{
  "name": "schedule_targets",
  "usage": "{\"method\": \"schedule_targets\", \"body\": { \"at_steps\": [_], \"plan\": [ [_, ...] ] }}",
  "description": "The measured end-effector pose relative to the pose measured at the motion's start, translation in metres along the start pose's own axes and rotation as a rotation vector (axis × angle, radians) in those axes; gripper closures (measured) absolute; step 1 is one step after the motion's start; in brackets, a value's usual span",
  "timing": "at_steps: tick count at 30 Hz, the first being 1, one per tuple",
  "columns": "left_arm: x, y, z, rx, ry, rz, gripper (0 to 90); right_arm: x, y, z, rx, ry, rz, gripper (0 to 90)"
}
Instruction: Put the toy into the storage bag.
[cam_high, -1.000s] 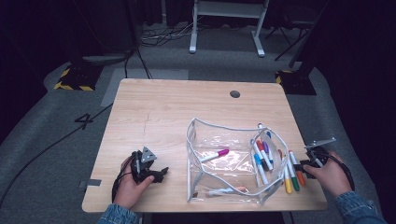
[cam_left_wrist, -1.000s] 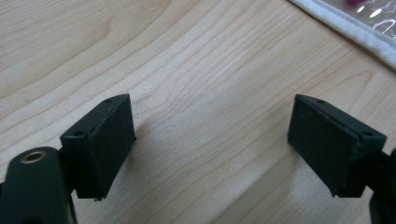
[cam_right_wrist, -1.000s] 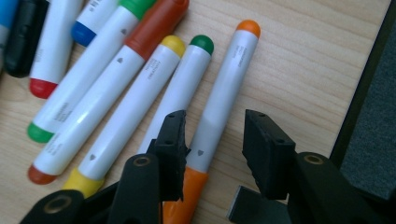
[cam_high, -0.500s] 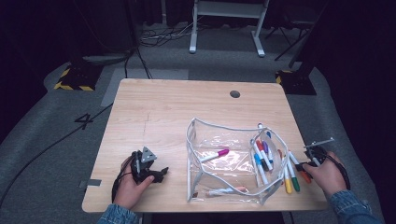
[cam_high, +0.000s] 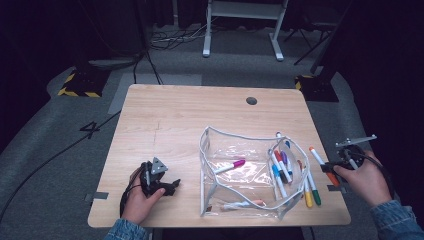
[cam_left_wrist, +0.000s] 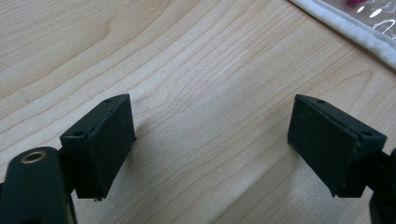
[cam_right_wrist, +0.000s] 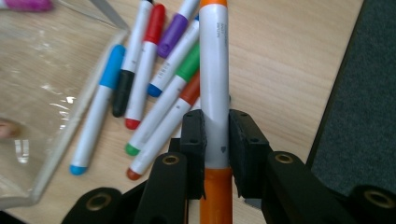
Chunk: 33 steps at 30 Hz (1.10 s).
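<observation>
Right gripper has just been closing and now clamps the orange marker. Left gripper sits wide open over bare table.

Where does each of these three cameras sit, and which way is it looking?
High view: above the person's side, looking forward and down on the light wooden table; both hands show, with left gripper and right gripper.
Left gripper view: on that gripper, facing bare wood between open jaws.
Right gripper view: on that gripper, along the orange-capped white marker it clamps.
Shared: the high and right gripper views both show the clear plastic pouch.
</observation>
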<state>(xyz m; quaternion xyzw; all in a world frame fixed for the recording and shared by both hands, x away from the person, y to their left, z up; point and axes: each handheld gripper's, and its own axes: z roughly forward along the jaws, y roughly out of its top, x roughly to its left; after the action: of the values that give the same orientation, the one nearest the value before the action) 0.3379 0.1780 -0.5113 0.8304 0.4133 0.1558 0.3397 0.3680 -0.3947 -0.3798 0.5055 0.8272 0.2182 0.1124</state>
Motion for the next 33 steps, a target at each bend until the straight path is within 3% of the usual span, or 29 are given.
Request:
{"method": "schedule_targets", "body": {
  "at_steps": [8,14,21,25,33],
  "plan": [
    [-0.001,0.0,0.0,-0.002,0.003,-0.008,15.1,0.021,0.024,-0.038,-0.044,0.053,-0.082,77.1],
    [0.0,0.0,0.0,-0.004,0.022,-0.021,15.7,0.038,0.043,-0.062,-0.069,0.068,-0.165,77.1],
    [0.001,-0.001,0.0,-0.003,0.014,-0.017,15.9,0.063,0.063,-0.082,-0.101,0.112,-0.247,77.1],
    [0.001,-0.001,0.0,-0.002,0.013,-0.017,15.9,0.082,0.071,-0.086,-0.102,0.139,-0.314,77.1],
    [0.002,0.0,0.0,-0.005,0.016,-0.016,15.3,0.118,0.086,-0.085,-0.083,0.212,-0.402,77.1]
  ]
}}
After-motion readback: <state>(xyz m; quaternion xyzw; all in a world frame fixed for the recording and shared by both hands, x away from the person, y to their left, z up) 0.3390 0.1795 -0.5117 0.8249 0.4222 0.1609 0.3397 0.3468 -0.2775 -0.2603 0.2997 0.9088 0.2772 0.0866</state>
